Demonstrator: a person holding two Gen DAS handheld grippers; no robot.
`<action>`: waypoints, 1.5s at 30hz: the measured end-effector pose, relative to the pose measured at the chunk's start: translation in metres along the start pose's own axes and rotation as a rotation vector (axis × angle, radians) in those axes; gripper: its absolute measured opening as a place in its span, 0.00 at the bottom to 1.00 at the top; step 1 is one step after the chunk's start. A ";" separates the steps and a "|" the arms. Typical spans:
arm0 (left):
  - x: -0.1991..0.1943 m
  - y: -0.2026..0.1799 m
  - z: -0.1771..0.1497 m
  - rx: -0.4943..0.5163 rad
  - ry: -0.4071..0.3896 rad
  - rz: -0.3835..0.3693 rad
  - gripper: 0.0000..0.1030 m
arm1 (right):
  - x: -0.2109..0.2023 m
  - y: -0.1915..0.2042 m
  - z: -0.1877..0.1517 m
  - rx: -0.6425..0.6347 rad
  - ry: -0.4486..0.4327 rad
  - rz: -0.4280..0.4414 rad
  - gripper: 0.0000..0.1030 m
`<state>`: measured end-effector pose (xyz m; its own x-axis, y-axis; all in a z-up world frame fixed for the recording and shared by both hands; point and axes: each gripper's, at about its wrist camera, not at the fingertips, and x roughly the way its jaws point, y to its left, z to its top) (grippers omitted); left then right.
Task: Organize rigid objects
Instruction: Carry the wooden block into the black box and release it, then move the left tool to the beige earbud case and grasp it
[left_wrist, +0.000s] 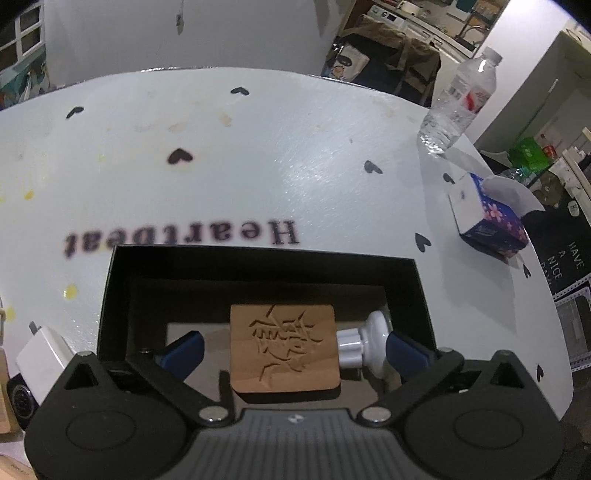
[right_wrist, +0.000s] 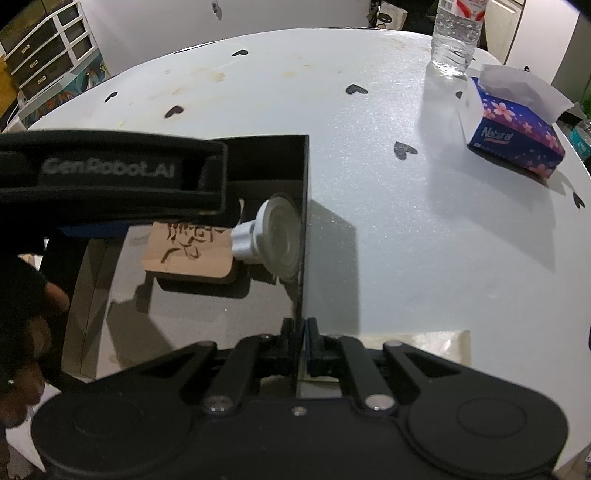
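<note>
The right gripper (right_wrist: 300, 343) is pinching the black box's (right_wrist: 305, 221) wall, steadying it, while the left gripper (left_wrist: 291, 349) is hanging wide open over the wooden block (left_wrist: 283, 350) and white knob (left_wrist: 364, 341) between its fingers.

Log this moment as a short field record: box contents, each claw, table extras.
box: black box, open top, on white table
contents: carved wooden block; white suction knob beside it
left claw: open, inside the box, straddling block and knob
right claw: shut on the box's right wall
extras: water bottle, tissue box
</note>
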<state>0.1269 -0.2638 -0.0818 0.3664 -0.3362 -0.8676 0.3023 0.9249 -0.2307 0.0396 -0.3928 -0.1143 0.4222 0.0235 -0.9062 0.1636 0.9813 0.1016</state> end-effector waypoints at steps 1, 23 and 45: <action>-0.002 -0.001 0.000 0.005 -0.002 0.002 1.00 | 0.000 0.000 0.000 0.000 0.000 0.000 0.06; -0.059 0.011 -0.018 0.028 -0.080 0.059 1.00 | 0.001 -0.003 -0.001 0.009 -0.005 0.009 0.06; -0.119 0.116 -0.076 -0.115 -0.176 0.257 1.00 | -0.001 -0.004 -0.003 -0.011 -0.012 0.023 0.07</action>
<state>0.0510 -0.1028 -0.0386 0.5673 -0.1059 -0.8167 0.0831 0.9940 -0.0712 0.0359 -0.3961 -0.1153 0.4362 0.0439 -0.8988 0.1435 0.9826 0.1177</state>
